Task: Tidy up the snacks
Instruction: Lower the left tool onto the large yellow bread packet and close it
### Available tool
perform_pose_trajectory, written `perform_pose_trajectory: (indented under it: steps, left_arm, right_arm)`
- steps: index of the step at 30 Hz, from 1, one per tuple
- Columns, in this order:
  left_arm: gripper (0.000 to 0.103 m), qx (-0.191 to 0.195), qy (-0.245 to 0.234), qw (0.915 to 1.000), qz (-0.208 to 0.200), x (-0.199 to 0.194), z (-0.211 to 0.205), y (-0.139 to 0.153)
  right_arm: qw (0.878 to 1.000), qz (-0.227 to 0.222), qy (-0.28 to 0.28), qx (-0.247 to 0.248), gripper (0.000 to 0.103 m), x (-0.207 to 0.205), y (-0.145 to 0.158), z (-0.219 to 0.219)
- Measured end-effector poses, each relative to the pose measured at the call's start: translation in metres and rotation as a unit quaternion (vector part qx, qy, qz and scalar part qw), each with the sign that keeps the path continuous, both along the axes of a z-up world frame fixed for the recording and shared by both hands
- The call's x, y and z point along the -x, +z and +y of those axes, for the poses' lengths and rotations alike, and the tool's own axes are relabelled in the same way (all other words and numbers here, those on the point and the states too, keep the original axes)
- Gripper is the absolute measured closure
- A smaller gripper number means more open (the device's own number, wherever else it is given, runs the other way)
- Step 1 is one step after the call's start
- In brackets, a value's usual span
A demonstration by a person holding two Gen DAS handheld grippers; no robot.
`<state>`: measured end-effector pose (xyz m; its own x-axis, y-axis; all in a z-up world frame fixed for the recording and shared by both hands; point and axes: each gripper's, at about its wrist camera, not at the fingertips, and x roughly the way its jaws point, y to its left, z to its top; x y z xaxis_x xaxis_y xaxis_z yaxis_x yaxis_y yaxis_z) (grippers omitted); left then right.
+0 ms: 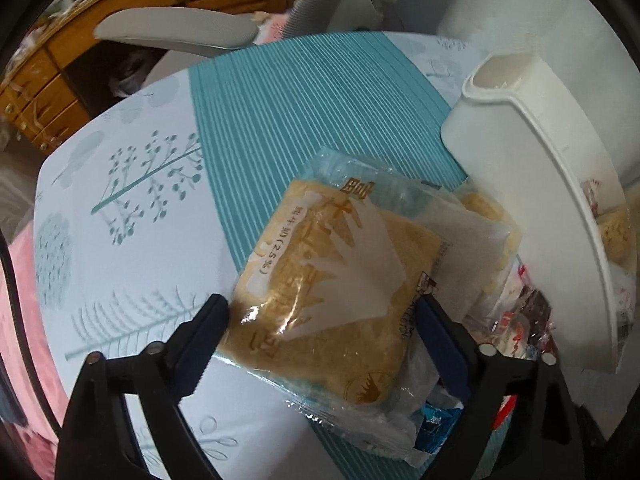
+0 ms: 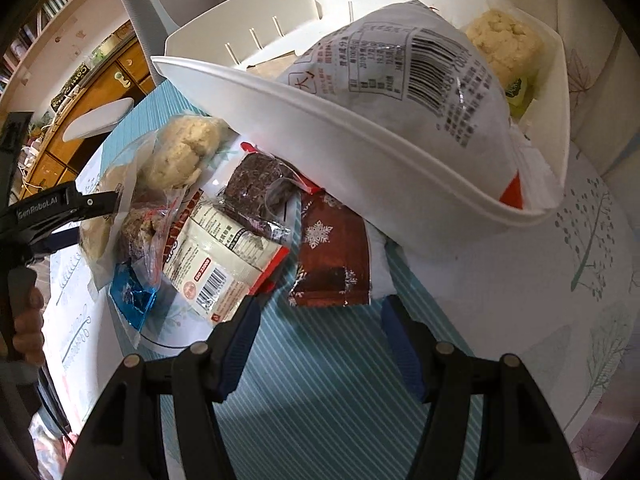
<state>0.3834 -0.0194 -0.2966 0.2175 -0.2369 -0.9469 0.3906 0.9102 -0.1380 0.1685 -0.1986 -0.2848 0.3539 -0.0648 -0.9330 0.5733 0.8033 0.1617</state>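
Note:
My left gripper (image 1: 322, 312) has its fingers on both sides of a clear-wrapped tan bread packet (image 1: 320, 276), closed on its near end. The packet rests on a pile of snacks beside a white basket (image 1: 532, 184). In the right wrist view the left gripper (image 2: 80, 216) holds that packet (image 2: 104, 220) at the pile's left. My right gripper (image 2: 320, 312) is open and empty, just short of a brown snowflake packet (image 2: 332, 252). The white basket (image 2: 360, 136) holds a white barcode bag (image 2: 420, 80) and a yellow cake (image 2: 504, 40).
The pile holds a pale bun (image 2: 180, 152), a dark brownie pack (image 2: 256, 192), a white and red packet (image 2: 224, 264) and a blue wrapper (image 2: 132, 292). A teal striped runner (image 1: 304, 112) crosses the leaf-print tablecloth (image 1: 132, 216). A grey chair (image 1: 176, 32) and wooden drawers (image 1: 36, 92) stand beyond.

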Motion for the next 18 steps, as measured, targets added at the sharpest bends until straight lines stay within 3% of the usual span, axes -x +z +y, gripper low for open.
perform_pose_trajectory:
  steps: [2, 4, 5, 6, 7, 8, 9, 12, 18]
  left_arm:
    - [0.037, 0.004, 0.024, 0.9997, -0.004, 0.003, 0.009, 0.005]
    - [0.041, 0.023, 0.036, 0.999, 0.012, 0.002, 0.017, 0.005]
    - [0.048, 0.034, 0.042, 0.9984, 0.017, 0.003, 0.021, 0.007]
    - [0.063, 0.042, 0.041, 0.9981, 0.019, 0.005, 0.024, 0.01]
    - [0.087, 0.056, 0.038, 0.9974, 0.023, 0.007, 0.025, 0.013]
    - [0.094, 0.068, 0.04, 0.9963, 0.033, 0.007, 0.029, 0.015]
    - [0.097, 0.069, 0.041, 0.9956, 0.046, 0.009, 0.029, 0.016]
    - [0.1, 0.076, 0.05, 0.9939, 0.062, 0.013, 0.035, 0.019]
    - [0.1, 0.099, 0.057, 0.9916, 0.059, 0.029, 0.055, 0.053]
  right_arm:
    - [1.0, 0.004, -0.001, 0.002, 0.042, -0.003, 0.0, 0.001]
    - [1.0, 0.01, -0.004, 0.008, 0.047, -0.005, 0.0, 0.001]
    - [1.0, 0.013, -0.006, 0.011, 0.054, -0.006, 0.0, 0.001]
    - [1.0, 0.015, -0.007, 0.015, 0.057, -0.007, 0.001, 0.002]
    - [1.0, 0.019, -0.008, 0.018, 0.063, -0.008, 0.001, 0.002]
    - [1.0, 0.018, -0.005, 0.014, 0.065, -0.009, 0.001, 0.002]
    - [1.0, 0.019, -0.003, 0.013, 0.065, -0.009, 0.001, 0.002]
    - [1.0, 0.028, -0.001, 0.01, 0.095, -0.008, 0.0, 0.004]
    - [1.0, 0.018, 0.016, 0.002, 0.102, -0.007, 0.009, 0.015]
